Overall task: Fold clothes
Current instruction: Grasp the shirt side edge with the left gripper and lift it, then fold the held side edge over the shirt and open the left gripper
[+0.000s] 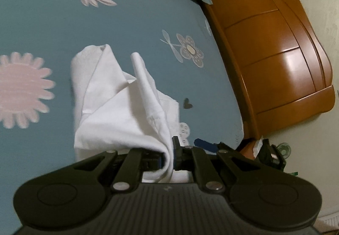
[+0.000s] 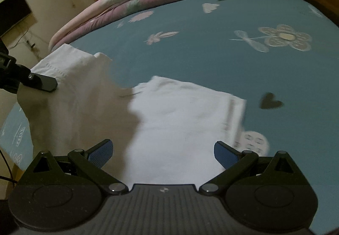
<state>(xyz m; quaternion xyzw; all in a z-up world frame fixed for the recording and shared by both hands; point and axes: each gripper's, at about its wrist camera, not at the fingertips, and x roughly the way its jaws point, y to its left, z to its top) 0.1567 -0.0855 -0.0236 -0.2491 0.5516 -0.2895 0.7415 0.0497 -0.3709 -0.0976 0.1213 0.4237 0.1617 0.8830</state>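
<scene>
Halfway-ish: white cotton garment [image 2: 182, 116] lies on teal flower-print bed sheet [image 2: 211, 48], near part flat, left part lifted. Your left hand-held gripper [image 1: 168, 157] clamped on bunched edge; right hand-held gripper [image 2: 163, 153] spread wide, empty, over cloth. Still left: lay flap over, smooth.

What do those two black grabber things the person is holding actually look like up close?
Both look alike. The left tool and the right tool each have a ribbed dark grey body with a small logo, flanked by two round black discs. Matte black linkage bars with silver rivets run forward to two fingers tipped with textured blue pads. No sleeves or hands show.
</scene>
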